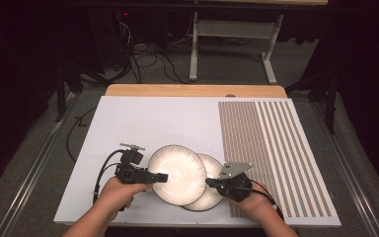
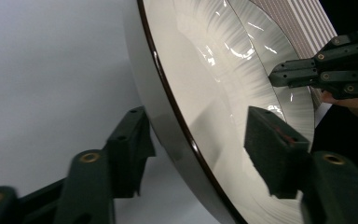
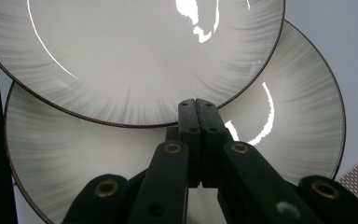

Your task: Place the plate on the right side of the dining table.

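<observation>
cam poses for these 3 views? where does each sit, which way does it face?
High view: above the person's side, looking forward and down on the white board; both forearms, left gripper, right gripper.
Left gripper view: rides the left gripper, jaws astride the upper plate rim.
Right gripper view: rides the right gripper, jaws together over the lower plate.
Shared: both plates overlapping.
</observation>
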